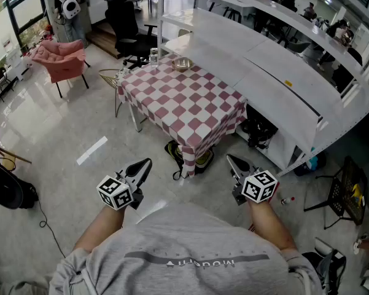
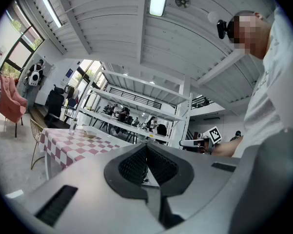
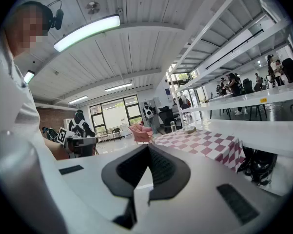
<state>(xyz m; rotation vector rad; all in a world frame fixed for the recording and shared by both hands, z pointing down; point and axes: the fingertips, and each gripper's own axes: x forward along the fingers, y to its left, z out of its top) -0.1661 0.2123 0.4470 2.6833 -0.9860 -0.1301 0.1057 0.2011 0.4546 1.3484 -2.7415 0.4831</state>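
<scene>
The contents of the small metal bowl (image 1: 183, 64) at the far end of the red-and-white checked table (image 1: 190, 109) are too small to tell, as is the kind of clear vessel (image 1: 153, 55) standing near it. The hanging cloth edge hides the upper part of the dark bag with yellow-green trim (image 1: 199, 160) under that table, and the head view's left edge cuts off the black rounded object (image 1: 6, 192) on the floor.

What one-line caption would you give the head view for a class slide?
Left gripper and right gripper, both shut and empty, held out short of a checked table bearing a bowl.
</scene>
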